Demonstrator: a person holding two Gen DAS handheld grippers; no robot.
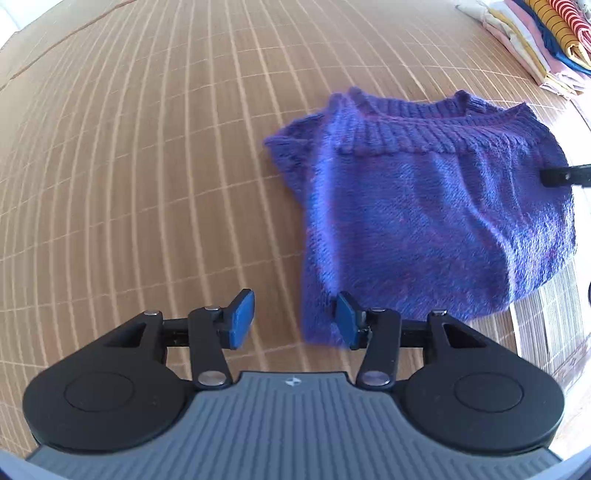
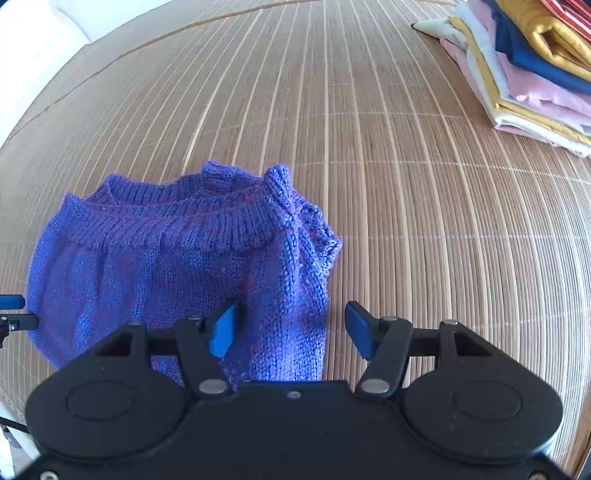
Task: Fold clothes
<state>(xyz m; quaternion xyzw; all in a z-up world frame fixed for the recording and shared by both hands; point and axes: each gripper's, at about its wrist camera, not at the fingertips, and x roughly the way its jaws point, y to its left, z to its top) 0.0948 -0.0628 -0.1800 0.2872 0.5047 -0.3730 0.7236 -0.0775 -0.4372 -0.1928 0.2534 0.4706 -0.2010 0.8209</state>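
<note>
A folded purple-blue knit sweater (image 1: 424, 206) lies flat on the bamboo mat (image 1: 147, 155), its ribbed collar on the far side. My left gripper (image 1: 293, 319) hovers open over the sweater's near left corner; the fabric's edge passes beside the right pad without being pinched. In the right wrist view the same sweater (image 2: 166, 266) fills the left half. My right gripper (image 2: 291, 328) stands open astride its right folded edge, and knit fabric lies between the blue pads (image 2: 223, 330) unpressed. A finger of the other gripper (image 1: 565, 176) shows at the sweater's right side.
A stack of folded clothes (image 1: 535, 44), pink, cream, yellow, navy and red-striped, sits at the far right (image 2: 535, 74). The mat (image 2: 424, 203) stretches bare between sweater and stack. A white surface (image 2: 55, 29) borders the mat at far left.
</note>
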